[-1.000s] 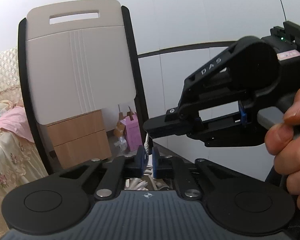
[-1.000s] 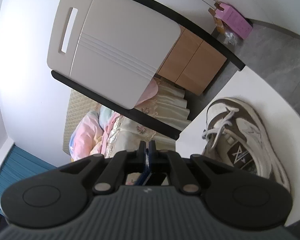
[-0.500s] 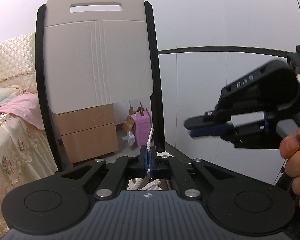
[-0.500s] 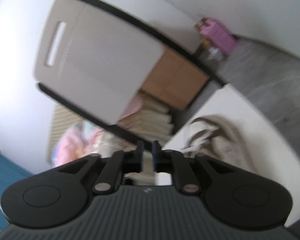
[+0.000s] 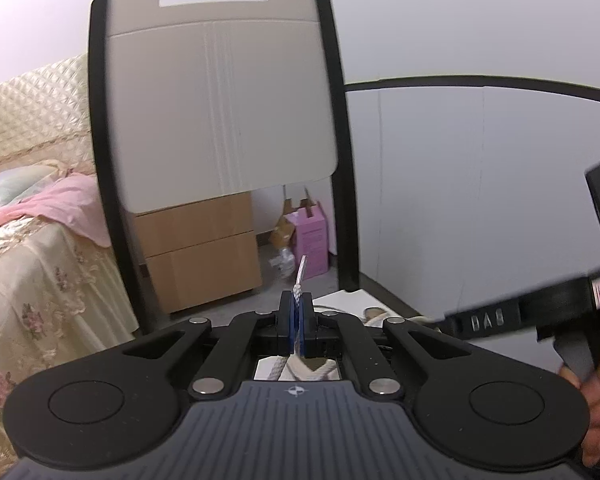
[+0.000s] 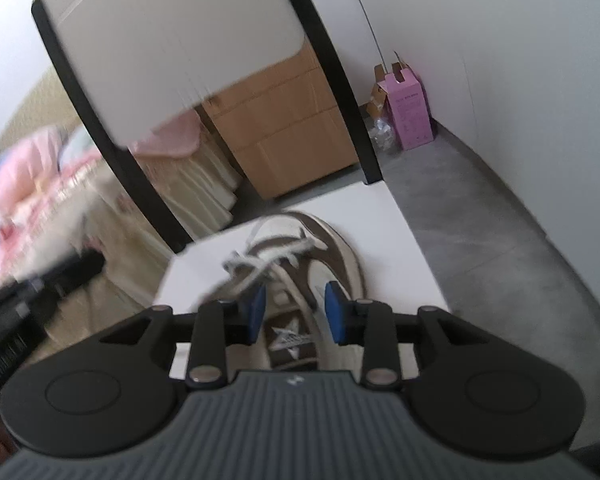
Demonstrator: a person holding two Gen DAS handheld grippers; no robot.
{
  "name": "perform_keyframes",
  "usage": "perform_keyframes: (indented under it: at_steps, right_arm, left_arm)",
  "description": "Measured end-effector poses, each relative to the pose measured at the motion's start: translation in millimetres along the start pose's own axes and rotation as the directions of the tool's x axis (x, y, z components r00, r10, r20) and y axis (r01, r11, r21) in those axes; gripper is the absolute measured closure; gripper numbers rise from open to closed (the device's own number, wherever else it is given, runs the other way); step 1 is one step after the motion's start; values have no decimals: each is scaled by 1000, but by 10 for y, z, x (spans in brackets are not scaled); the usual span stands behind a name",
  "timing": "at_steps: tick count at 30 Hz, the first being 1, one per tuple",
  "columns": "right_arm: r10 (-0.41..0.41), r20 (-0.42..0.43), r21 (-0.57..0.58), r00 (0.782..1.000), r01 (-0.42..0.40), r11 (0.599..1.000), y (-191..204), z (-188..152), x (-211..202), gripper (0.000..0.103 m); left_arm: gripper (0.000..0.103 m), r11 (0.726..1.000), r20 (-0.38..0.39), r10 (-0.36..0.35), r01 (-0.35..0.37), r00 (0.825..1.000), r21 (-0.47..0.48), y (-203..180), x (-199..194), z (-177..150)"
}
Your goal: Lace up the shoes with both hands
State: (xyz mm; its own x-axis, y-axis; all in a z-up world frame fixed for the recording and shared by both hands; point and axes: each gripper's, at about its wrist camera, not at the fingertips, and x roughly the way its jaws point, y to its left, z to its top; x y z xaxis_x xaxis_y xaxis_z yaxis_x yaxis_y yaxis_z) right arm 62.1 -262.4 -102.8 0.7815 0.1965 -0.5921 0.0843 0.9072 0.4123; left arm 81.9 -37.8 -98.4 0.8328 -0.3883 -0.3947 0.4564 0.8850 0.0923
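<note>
White walls (image 5: 440, 20), grey floor (image 6: 480, 220). Chair back (image 5: 220, 100) in front; wooden drawer unit (image 5: 204, 256) and pink box (image 6: 410, 116) behind. Floral bedspread (image 5: 28, 280) far left.

A brown-and-white sneaker (image 6: 300, 264) is seen lying flat on a white tabletop (image 6: 396, 240), its toe turned away from the right wrist camera and its brown tongue, marked with a pale star emblem, nearest to it. White laces (image 6: 260, 264) are crossed loosely over the upper part of the shoe, blurred in that view. In the left wrist view one white lace end (image 5: 299, 292) is held upright, its clear plastic tip standing above the point where it is pinched, with more white lace visible below.
</note>
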Motion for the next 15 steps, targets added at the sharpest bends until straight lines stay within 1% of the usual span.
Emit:
perform_keyframes:
  at_steps: [1,2,3,4,5,6,8,10,12,14,15]
  right_arm:
    - [2,2,4,1000,-2,1000,-10,-17,17,74]
    - [1,6,0,1000,-1,1000,-12,-32,27,83]
    - [-5,12,-12,1000,5,1000,-5,-45,30,88]
    - [0,13,-25,1000,0,1000,1,-48,39,89]
    - [25,7,-28,1000,-25,999,4,-43,48,89]
    - [60,-2,-22,998,-60,998,3,-41,51,90]
    - [124,-18,-3,992,-124,992,1,-51,69,90]
    - [165,-38,9,986,-165,986,19,-84,86,90]
    - [208,-46,32,977,-206,978,14,-103,82,90]
    - [246,-49,53,968,-244,968,-4,-115,93,90]
    - [260,-49,51,964,-257,965,-2,-120,99,90]
  left_arm:
    - [101,1000,-10,5,-5,1000,-1,11,9,-9]
    - [101,1000,-19,9,-9,1000,3,14,18,-7]
    - [101,1000,-28,14,-14,1000,13,9,20,-10]
    - [101,1000,-49,10,-8,999,28,4,33,-11]
    - [100,999,-95,-7,11,995,39,14,76,-12]
    - [100,999,-131,-15,21,991,42,33,113,-17]
    - [101,999,-168,-14,21,986,41,73,158,-30]
    - [101,997,-172,-14,27,985,71,72,141,-25]
    - [100,991,-169,-5,28,986,134,47,118,-22]
    - [100,975,-175,37,2,984,221,25,133,-24]
    - [100,971,-175,53,-10,983,240,37,135,-20]
